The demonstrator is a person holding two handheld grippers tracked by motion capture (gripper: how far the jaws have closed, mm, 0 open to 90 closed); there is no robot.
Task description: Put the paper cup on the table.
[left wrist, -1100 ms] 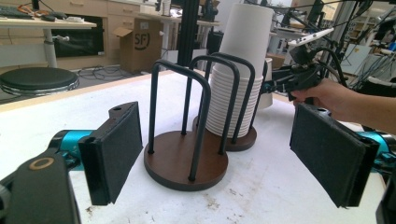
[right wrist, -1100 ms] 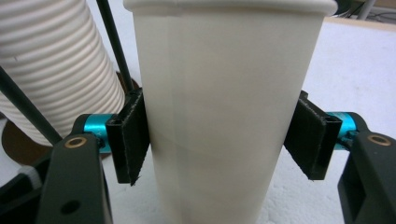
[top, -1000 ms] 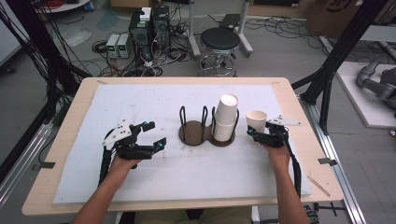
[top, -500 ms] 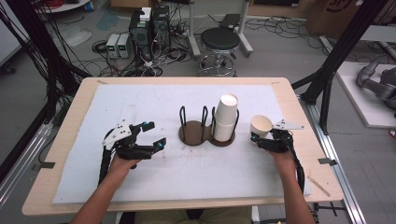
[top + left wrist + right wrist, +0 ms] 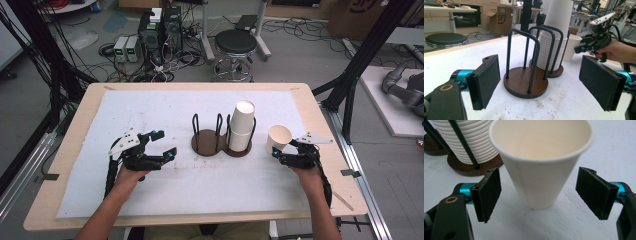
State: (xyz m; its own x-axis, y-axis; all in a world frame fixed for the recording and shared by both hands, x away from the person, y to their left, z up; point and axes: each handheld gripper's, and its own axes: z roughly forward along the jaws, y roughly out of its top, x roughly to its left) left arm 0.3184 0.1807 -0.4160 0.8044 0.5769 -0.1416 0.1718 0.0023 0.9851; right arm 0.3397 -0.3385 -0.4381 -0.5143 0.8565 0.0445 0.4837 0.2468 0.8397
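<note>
A single white paper cup [image 5: 541, 165] stands upright on the white mat, between the wide-apart jaws of my right gripper [image 5: 543, 193], which is open and touches neither side of it. From above, the cup [image 5: 279, 137] sits just right of a brown two-bay holder [image 5: 207, 145] with black wire loops. The holder's right bay carries a stack of white cups [image 5: 241, 125]; its left bay is empty. My left gripper [image 5: 165, 143] hovers open left of the holder. In its own view the left gripper [image 5: 542, 82] faces the empty bay [image 5: 526, 82], with the stack [image 5: 554, 42] behind.
A white mat [image 5: 165, 110] covers most of the wooden table [image 5: 75, 125]. The right gripper [image 5: 596, 40] and its hand show beyond the stack in the left gripper view. A stool [image 5: 235, 42], computers and cables stand on the floor behind the table.
The single cup has shifted slightly toward the front right, was tilted half a second ago and now stands upright. The right gripper has drawn back a little. The left gripper has stayed put.
</note>
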